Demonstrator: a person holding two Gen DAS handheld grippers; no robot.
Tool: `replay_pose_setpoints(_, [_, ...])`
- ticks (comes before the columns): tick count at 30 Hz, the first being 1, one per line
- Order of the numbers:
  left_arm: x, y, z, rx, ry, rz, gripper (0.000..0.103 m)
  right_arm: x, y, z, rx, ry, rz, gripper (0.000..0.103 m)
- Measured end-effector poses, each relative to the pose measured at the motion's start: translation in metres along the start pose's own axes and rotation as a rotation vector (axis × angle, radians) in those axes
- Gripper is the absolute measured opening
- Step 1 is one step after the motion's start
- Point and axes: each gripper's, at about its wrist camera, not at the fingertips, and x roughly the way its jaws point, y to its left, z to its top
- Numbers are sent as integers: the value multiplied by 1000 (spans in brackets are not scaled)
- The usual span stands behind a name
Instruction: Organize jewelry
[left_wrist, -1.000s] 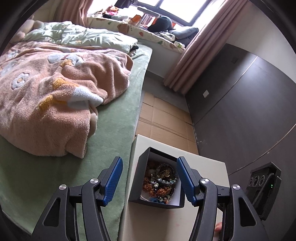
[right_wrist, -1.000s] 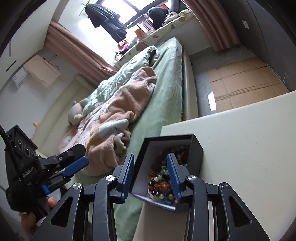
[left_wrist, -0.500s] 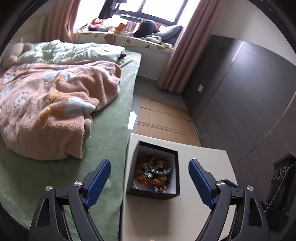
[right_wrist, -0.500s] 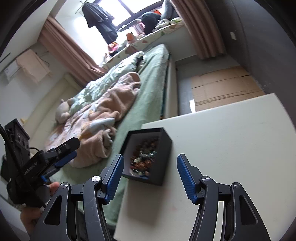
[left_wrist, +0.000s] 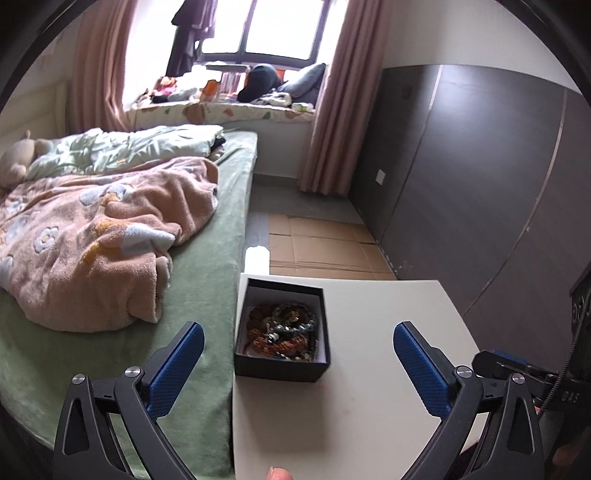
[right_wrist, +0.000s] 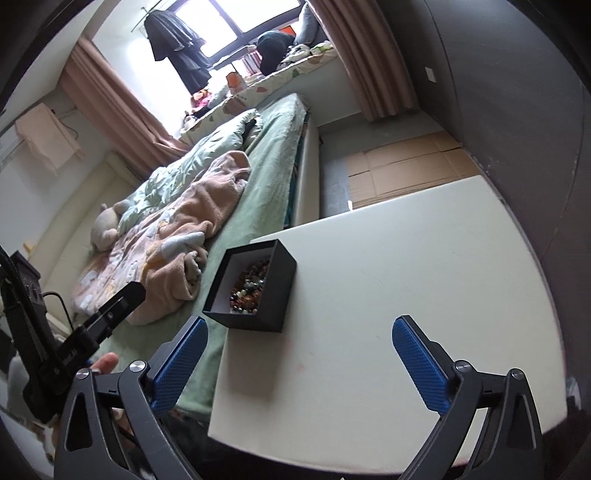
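Note:
A black open box (left_wrist: 282, 365) with a white lining stands on the left part of a white table (left_wrist: 376, 387). It holds a tangle of beaded bracelets (left_wrist: 284, 328). My left gripper (left_wrist: 297, 332) is open and empty, held back from the box with its fingers spread wider than it. In the right wrist view the box (right_wrist: 275, 291) sits near the table's left edge, with the beads (right_wrist: 249, 282) inside. My right gripper (right_wrist: 299, 328) is open and empty, pulled back above the table (right_wrist: 406, 295).
A bed with a green sheet (left_wrist: 207, 280) and a peach blanket (left_wrist: 96, 236) runs along the table's left side. A dark wall (left_wrist: 480, 184) stands to the right. Cardboard (left_wrist: 317, 247) covers the floor beyond the table. The left gripper's body (right_wrist: 74, 343) shows at the left of the right wrist view.
Both grippers have opened wide and drawn back from the box. The right gripper's fingers, which were closed around the box's near wall, have let go. The box stays on the table.

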Motion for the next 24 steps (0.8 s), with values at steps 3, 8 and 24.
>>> replay_pose_setpoints(3, [-4, -10, -11, 43, 7, 3, 102, -7, -2, -5, -22, 5, -39, 102])
replay_pose_setpoints(8, [-14, -23, -18, 75, -4, -18, 102, -20, -9, -12, -27, -2, -82, 103])
replay_pose_setpoints(24, [-24, -39, -22, 53, -21, -32, 102, -44, -7, -23, -73, -17, -74, 103])
